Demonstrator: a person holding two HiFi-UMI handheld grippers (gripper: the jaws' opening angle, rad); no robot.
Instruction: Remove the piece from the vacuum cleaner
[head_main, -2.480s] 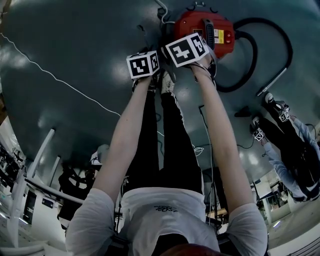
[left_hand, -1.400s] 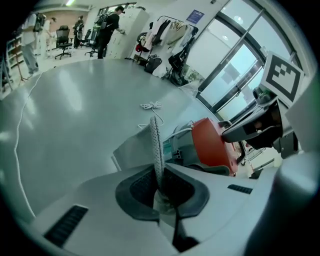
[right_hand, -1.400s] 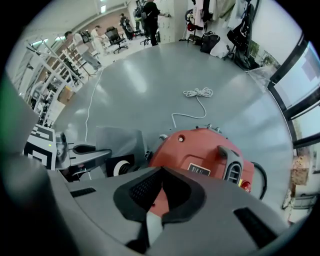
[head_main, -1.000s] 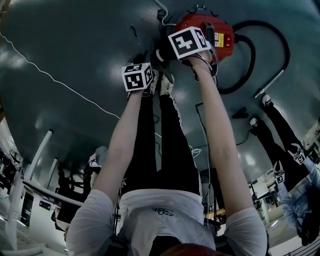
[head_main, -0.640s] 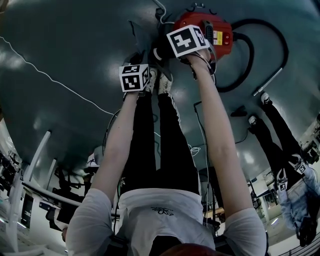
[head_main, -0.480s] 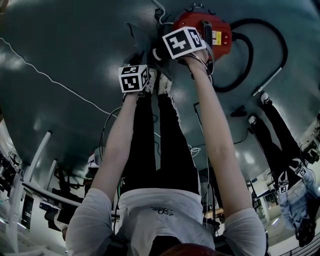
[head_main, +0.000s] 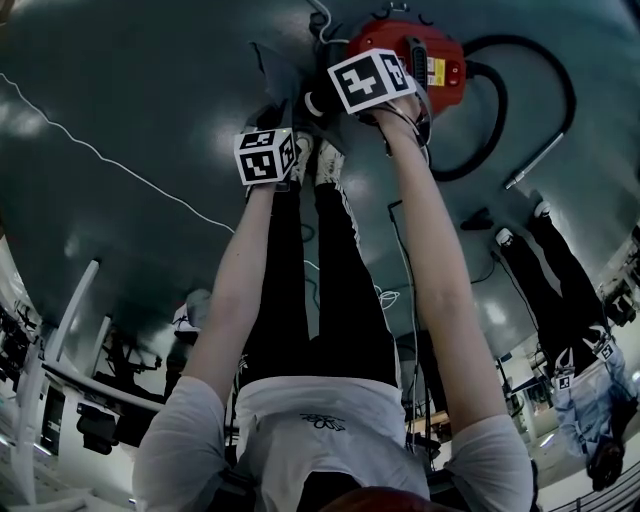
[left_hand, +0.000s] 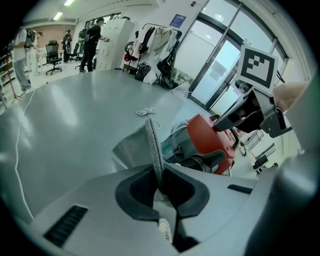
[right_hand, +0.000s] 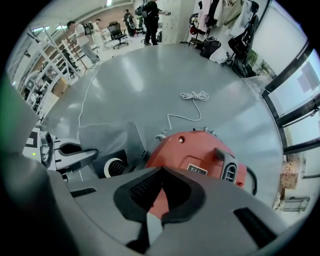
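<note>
Shown by its own view alone: left gripper (left_hand: 159, 172) clamped on grey bag (left_hand: 152, 137) edge. Right gripper (right_hand: 160, 172) pressed shut over vacuum cleaner (right_hand: 192, 152).

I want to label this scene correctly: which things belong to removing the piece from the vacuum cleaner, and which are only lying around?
For the job:
- red vacuum cleaner
- grey fabric piece, pinched by the left gripper
- right gripper, over the cleaner

Lying about:
- coiled white cable
- clothes rack
- office chair
</note>
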